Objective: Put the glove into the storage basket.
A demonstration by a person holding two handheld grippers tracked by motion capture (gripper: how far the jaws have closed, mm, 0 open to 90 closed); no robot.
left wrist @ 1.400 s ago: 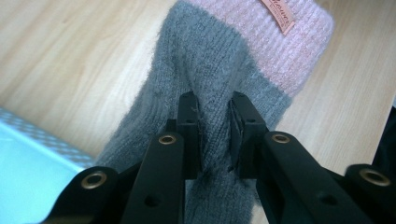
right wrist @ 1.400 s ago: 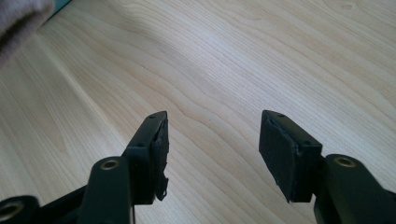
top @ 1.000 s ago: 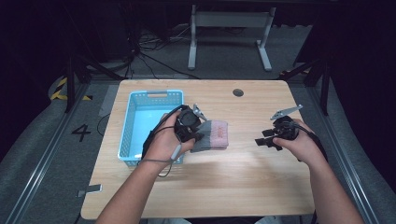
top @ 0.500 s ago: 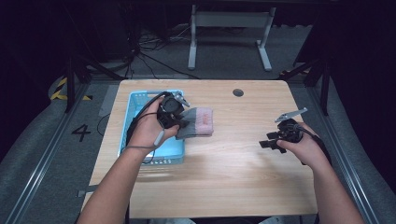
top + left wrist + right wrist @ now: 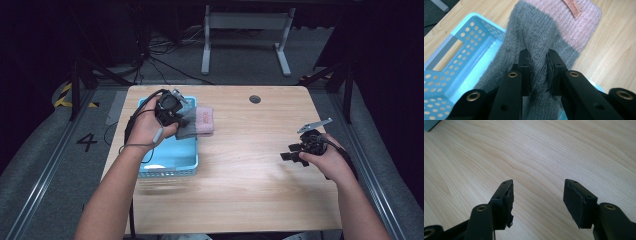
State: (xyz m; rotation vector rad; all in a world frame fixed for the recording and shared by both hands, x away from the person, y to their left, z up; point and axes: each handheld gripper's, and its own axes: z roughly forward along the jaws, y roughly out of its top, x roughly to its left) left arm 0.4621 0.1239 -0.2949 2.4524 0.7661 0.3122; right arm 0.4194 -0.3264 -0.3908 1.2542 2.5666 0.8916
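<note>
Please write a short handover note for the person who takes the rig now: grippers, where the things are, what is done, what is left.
Left gripper: shut on the grey and pink sock, carried above the right rim of the blue basket.
Right gripper: open, holding nothing, over bare table.
Done: sock gripped and lifted.
Left, probably: bring the sock fully over the basket, lower it in and open the jaws.

Dim room: grey carpeted floor [image 5: 45,165] around a light wooden tabletop [image 5: 250,175]; white desk frame [image 5: 245,35] at twelve o'clock, black cables [image 5: 160,55] at eleven.
</note>
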